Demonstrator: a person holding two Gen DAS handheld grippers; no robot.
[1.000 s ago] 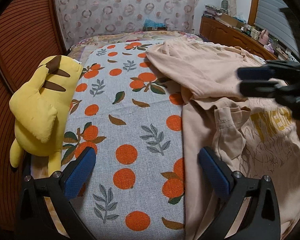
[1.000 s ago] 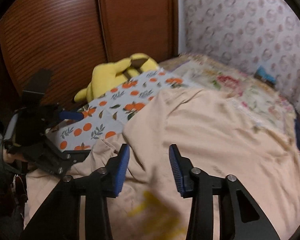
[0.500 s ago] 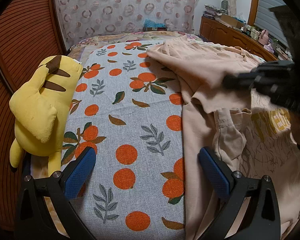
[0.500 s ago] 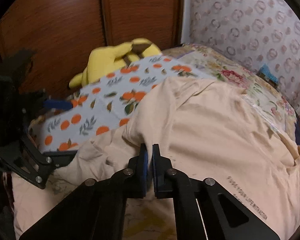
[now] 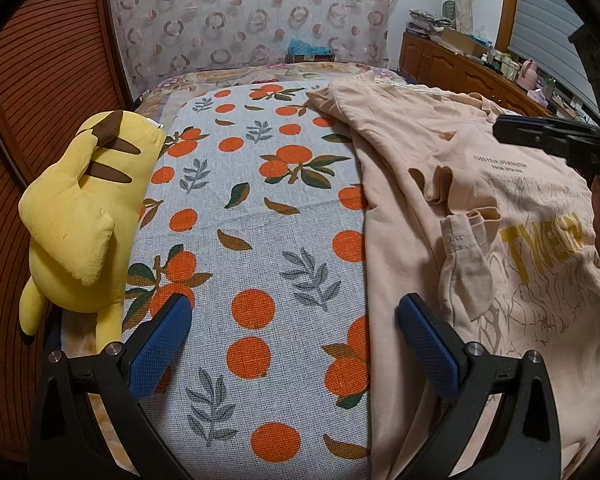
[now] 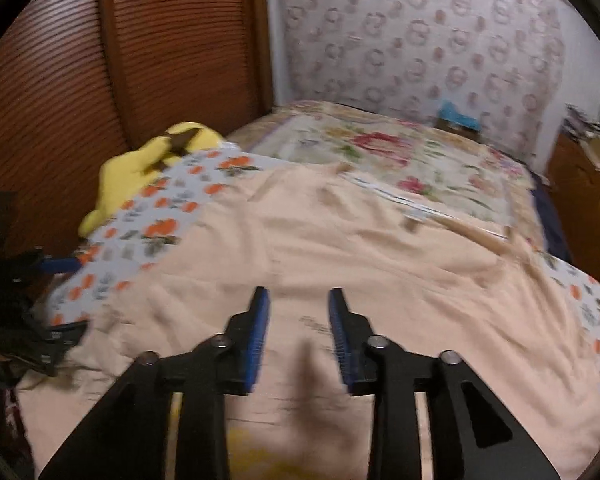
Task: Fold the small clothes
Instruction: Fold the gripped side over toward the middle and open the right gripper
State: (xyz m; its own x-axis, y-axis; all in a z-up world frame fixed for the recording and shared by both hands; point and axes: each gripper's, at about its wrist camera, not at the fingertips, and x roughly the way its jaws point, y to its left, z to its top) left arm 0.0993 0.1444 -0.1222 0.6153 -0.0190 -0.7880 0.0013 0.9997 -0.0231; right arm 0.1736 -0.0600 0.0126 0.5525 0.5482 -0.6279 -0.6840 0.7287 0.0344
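T-shirt (image 5: 452, 168), peach-coloured, lies spread over the right part of the bed (image 5: 260, 208), its left edge running along the orange-print cloth (image 5: 252, 264) and its far sleeve reaching toward the patterned headboard (image 5: 252, 12); in the right wrist view the garment (image 6: 340, 248) fills the middle of the frame, rumpled into shallow ridges. You should expect it to handle as light, limp knit fabric: it will sag from any single hold, drag and bunch when pulled across the bedding, and will not slip readily out of padded jaws nor suffer from a firm pinch. Take hold at a hemmed edge or seam, where the layers are doubled and stitched, not in the open middle of the panel, where you would lift only a peak of cloth. Its surface carries a yellow block-letter print (image 5: 544, 244) over a fine line drawing, and small dark lines of text (image 5: 500, 163) above that. A short sleeve (image 5: 466, 264) with a stitched cuff lies folded inward over the chest, just beside the print. Left gripper (image 5: 292, 344) hovers with its jaws spread wide and empty, one blue pad over the orange-print cloth and the other at the garment's left edge. Right gripper (image 6: 298, 336) hangs above the small text, jaws parted and grasping nothing. A yellow plush toy (image 5: 80, 216) rests at the bed's left margin, apart from the garment.
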